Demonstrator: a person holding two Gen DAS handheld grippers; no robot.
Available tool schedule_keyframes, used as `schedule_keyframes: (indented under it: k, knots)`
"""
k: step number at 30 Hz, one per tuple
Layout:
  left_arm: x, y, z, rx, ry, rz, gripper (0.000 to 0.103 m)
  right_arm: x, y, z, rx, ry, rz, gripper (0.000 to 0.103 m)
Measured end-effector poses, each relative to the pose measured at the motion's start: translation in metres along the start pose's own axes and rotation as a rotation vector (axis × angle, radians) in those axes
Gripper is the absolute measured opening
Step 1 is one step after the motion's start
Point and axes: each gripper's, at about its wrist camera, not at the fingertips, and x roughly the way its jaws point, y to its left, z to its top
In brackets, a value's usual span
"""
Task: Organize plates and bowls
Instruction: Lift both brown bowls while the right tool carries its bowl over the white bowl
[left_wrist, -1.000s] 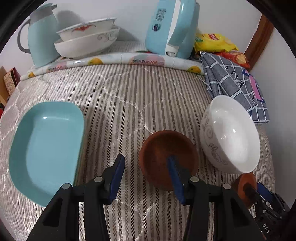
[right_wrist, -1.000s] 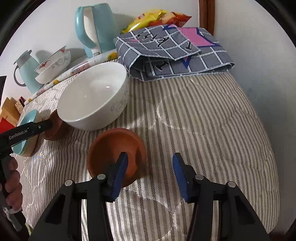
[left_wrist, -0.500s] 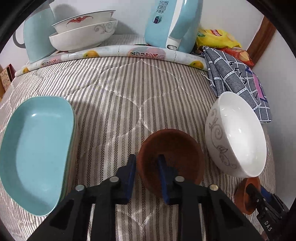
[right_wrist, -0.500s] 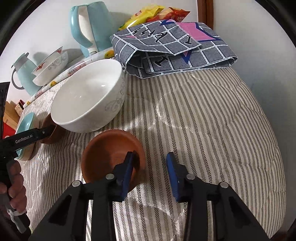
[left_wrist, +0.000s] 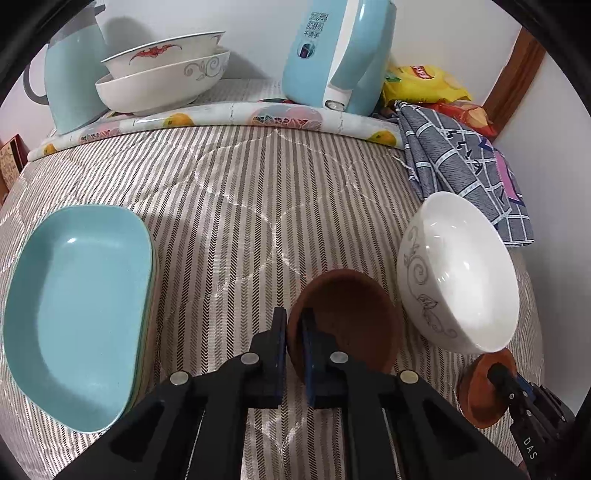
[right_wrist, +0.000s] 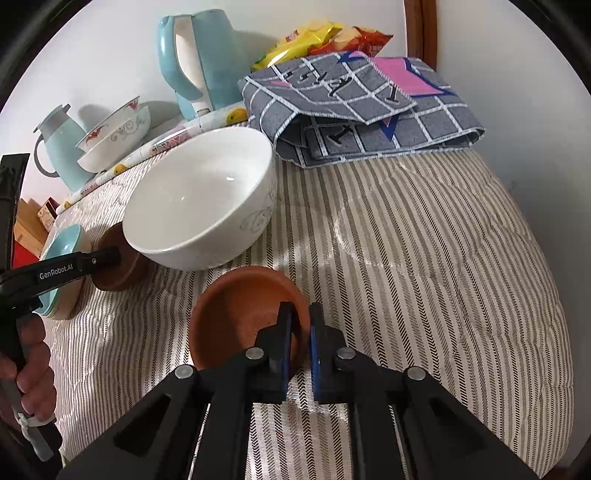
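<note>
My left gripper (left_wrist: 294, 334) is shut on the left rim of a small brown bowl (left_wrist: 351, 317), which tilts up off the striped quilt. My right gripper (right_wrist: 300, 334) is shut on the right rim of a second brown bowl (right_wrist: 243, 310); that bowl also shows in the left wrist view (left_wrist: 480, 391). A large white bowl (left_wrist: 465, 269) with a grey vine pattern stands between the two brown bowls, also in the right wrist view (right_wrist: 199, 199). Stacked teal plates (left_wrist: 77, 291) lie at the left.
Two stacked white bowls (left_wrist: 166, 77), a teal thermos jug (left_wrist: 70, 81) and a teal kettle (left_wrist: 340, 51) stand at the back. A folded grey checked cloth (right_wrist: 365, 107) and snack bags (left_wrist: 424, 81) lie at the back right. The quilt drops off at the right edge (right_wrist: 546, 295).
Both grippers closed from wide open onto the rims of their brown bowls. The left brown bowl has tipped up and shifted slightly right.
</note>
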Motion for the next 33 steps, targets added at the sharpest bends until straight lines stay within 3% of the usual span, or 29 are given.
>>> schedule_keyframes:
  k: [20, 33]
  knots:
    - [-0.035, -0.003, 0.0, 0.046, -0.053, -0.01, 0.008, -0.04, -0.004, 0.002, 0.012, -0.091, -0.032, 0.008]
    - [-0.073, 0.012, 0.016, 0.019, -0.126, 0.011, 0.008, -0.071, 0.011, 0.034, -0.007, -0.162, -0.019, 0.008]
